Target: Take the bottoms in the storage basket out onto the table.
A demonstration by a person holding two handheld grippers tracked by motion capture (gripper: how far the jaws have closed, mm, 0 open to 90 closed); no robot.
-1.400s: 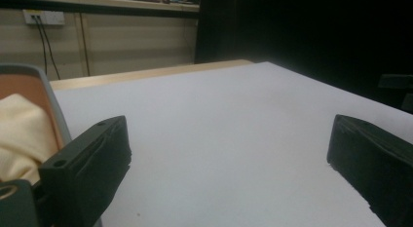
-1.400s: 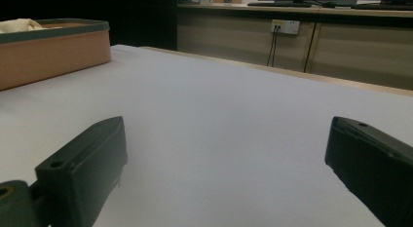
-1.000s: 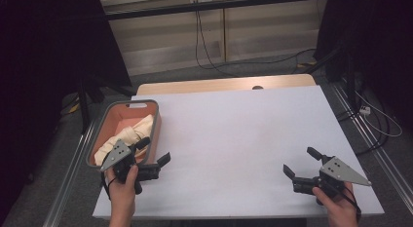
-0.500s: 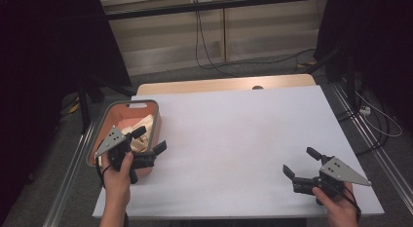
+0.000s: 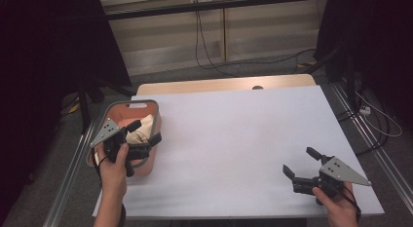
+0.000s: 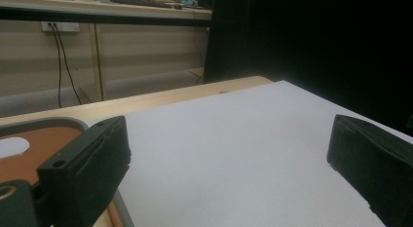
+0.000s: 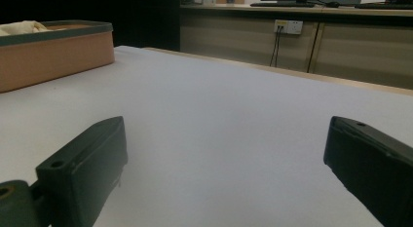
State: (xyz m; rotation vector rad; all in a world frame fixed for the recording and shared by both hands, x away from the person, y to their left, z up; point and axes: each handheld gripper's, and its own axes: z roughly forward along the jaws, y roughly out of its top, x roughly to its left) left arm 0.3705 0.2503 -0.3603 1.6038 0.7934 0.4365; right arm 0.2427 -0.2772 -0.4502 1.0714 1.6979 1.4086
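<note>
Cream cloth (image 5: 140,128) fills the pink basket (image 5: 151,109) under the left hand-held gripper (image 5: 152,141).

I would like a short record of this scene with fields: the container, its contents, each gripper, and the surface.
container: orange basket with grey rim, at the table's left edge
contents: cream cloth, crumpled inside the basket
left gripper: open, holding nothing, above the basket's near part
right gripper: open, holding nothing, low over the table's near right corner
surface: white table
</note>
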